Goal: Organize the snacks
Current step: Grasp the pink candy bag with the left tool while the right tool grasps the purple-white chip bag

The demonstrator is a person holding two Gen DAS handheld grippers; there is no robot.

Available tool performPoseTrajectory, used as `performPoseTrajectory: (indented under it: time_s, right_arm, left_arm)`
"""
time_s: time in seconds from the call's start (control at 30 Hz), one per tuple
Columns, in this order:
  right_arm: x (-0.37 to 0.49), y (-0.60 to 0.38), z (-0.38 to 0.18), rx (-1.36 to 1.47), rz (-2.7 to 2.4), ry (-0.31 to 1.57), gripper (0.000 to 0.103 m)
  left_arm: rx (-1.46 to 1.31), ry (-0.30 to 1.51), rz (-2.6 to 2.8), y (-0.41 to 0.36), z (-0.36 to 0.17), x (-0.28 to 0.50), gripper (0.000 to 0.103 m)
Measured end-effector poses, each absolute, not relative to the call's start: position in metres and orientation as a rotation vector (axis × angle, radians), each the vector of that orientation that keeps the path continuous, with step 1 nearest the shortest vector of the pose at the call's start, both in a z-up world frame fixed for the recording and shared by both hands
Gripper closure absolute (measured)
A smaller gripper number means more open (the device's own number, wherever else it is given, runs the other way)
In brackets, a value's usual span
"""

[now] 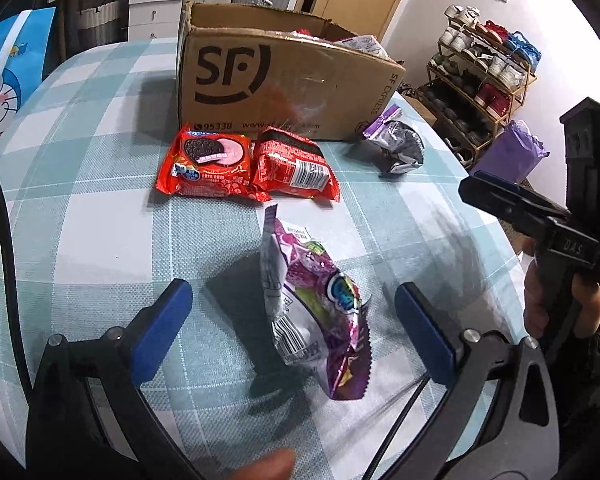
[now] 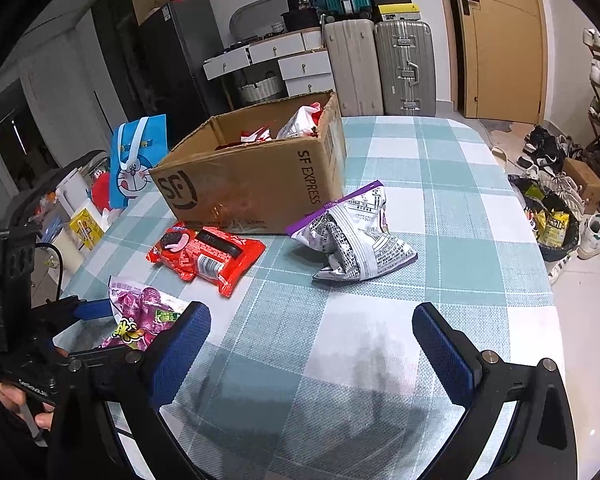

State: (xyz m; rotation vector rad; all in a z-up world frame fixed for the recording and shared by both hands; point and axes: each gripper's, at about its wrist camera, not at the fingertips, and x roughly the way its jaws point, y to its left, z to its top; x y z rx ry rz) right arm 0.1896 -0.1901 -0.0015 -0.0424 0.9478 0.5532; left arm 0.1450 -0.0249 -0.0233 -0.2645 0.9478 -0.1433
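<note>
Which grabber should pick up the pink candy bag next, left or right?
Left, probably. The left gripper is open with the pink candy bag between its fingers. The right gripper is open over bare tablecloth, with that bag off to its left.

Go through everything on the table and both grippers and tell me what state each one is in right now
left gripper: open, straddling the purple pack.
right gripper: open, nothing between its fingers.
purple candy pack: propped on edge, not gripped.
cardboard box: open, snacks inside.
two red Oreo packs: sealed, flat, side by side.
white and purple bag: crumpled, beside the box.
</note>
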Motion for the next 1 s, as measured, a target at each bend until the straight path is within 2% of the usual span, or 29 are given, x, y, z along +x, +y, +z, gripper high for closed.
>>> performPoseTrajectory:
  time_s: [0.07,0.4,0.6,0.73,1.0]
  right_arm:
    - [0.191,-0.190,-0.002,-0.040,0.551,0.948,0.000]
    - [0.204,-0.183,-0.009,-0.065,0.554,0.963,0.000]
    - [0.234,-0.177,-0.020,-0.092,0.516,0.994,0.000]
    - [0.256,-0.172,-0.028,-0.127,0.489,1.007,0.001]
    - [0.285,-0.163,-0.049,-0.181,0.500,1.037,0.001]
  left_arm:
    - [-0.267,0.953,-0.154,-0.026,-0.025,0.147,0.010]
    - [-0.240,0.956,-0.164,-0.033,-0.029,0.149,0.022]
    - [-0.255,0.964,-0.176,-0.034,-0.033,0.147,0.039]
    - [-0.293,0.953,-0.211,-0.033,-0.034,0.145,0.054]
    - [-0.292,0.927,-0.222,-0.033,-0.030,0.141,0.057]
